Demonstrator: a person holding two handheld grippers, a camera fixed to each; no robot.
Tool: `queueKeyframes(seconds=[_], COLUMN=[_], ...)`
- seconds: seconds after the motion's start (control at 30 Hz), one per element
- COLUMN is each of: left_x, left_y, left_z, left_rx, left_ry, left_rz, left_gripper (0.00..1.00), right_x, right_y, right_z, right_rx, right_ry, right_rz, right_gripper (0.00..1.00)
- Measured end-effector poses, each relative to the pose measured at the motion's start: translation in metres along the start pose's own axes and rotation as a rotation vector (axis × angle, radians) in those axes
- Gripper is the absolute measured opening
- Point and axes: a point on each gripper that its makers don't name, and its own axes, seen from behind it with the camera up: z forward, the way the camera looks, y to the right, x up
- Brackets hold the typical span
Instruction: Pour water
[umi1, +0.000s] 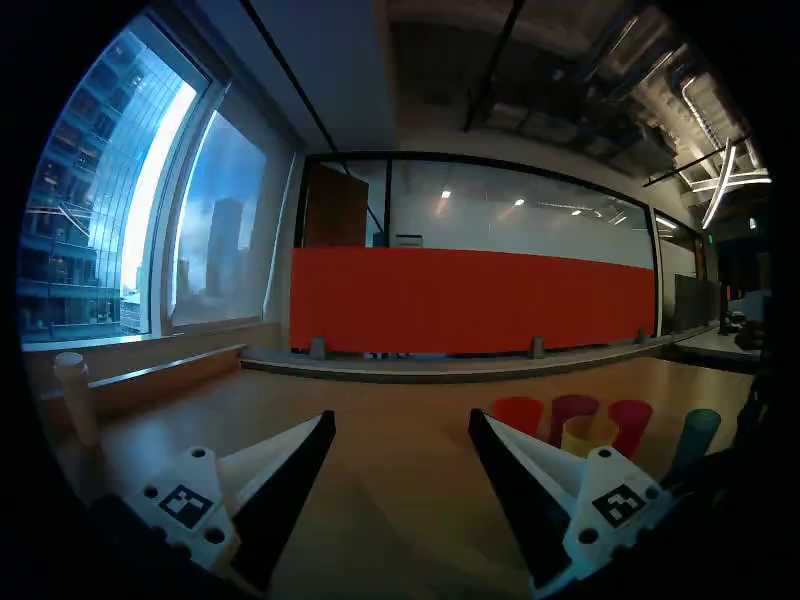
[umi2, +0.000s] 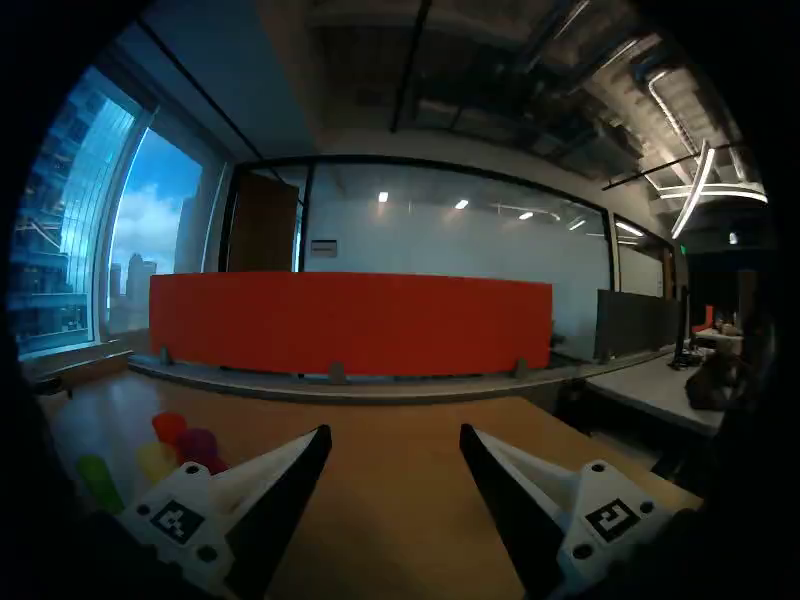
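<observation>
Was a wooden table (umi1: 400, 480), smooth and warm brown, bare through the middle. Bore, at the right in the left gripper view, a tight cluster: red cup (umi1: 517, 412), purple cup (umi1: 573, 404) and crimson cup (umi1: 632, 418) in a row, yellow cup (umi1: 588, 434) just in front of them, teal cup (umi1: 697, 432) beside them to the right. Carried a tall orange tumbler (umi1: 75, 395) alone near the left edge, well apart from the cluster. Held coloured cups at the left in the right gripper view.

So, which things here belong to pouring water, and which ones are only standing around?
For the job: red cup, purple cup, yellow cup, pink cup, teal cup.
Just standing around: orange screen, window, side desk.
</observation>
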Motion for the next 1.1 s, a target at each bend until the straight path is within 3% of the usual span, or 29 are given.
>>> queueKeyframes(seconds=[1.1], left_x=[-0.014], left_y=[0.006], left_z=[0.002], left_rx=[0.006], left_ry=[-0.038], left_rz=[0.031], left_gripper=[0.99], right_x=[-0.006], right_y=[0.008], right_z=[-0.003], right_rx=[-0.008], right_ry=[-0.005], right_rz=[0.019], right_gripper=[0.99])
